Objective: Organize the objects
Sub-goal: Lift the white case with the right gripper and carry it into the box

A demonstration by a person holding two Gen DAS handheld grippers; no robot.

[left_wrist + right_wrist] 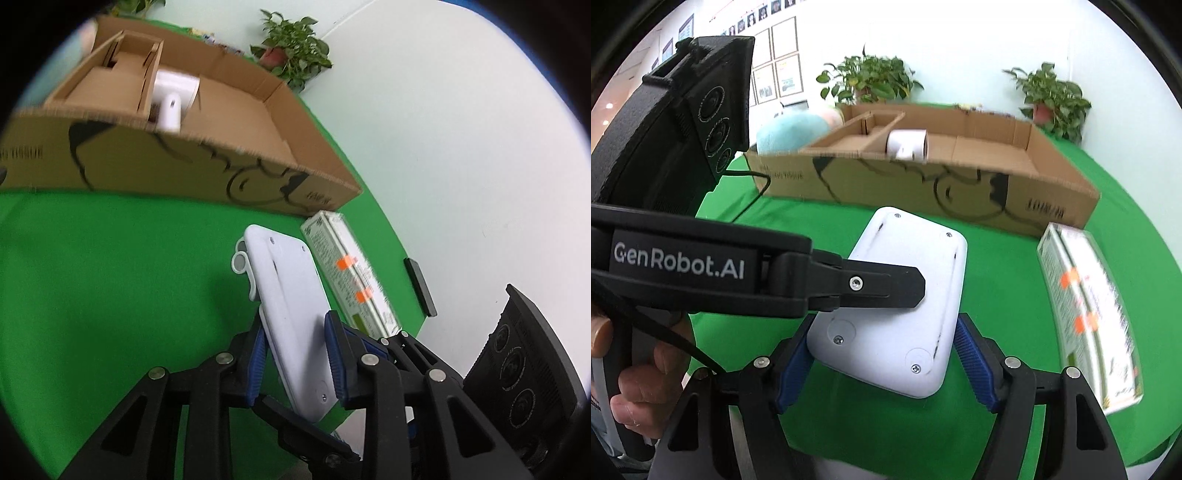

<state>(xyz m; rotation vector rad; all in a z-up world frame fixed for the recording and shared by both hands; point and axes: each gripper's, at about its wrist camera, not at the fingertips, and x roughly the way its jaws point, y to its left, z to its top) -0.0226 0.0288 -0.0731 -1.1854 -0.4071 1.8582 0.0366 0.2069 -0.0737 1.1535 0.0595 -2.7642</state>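
Observation:
A flat white plastic device (291,314) with small screws is held on edge between the blue pads of my left gripper (297,354), which is shut on it above the green table. In the right wrist view the same device (897,306) lies between the open fingers of my right gripper (884,363); the pads stand beside its corners, and whether they touch it I cannot tell. The left gripper's black finger (871,286) crosses over the device. A green and white carton (351,269) lies to the right; it also shows in the right wrist view (1089,314).
A low open cardboard box (923,184) stands behind on the green cloth, holding a white cylindrical item (908,144) and cardboard dividers. Potted plants (871,79) and a pastel plush toy (798,129) sit behind it. A black cable (753,199) runs at left. A small black block (421,288) lies at the table edge.

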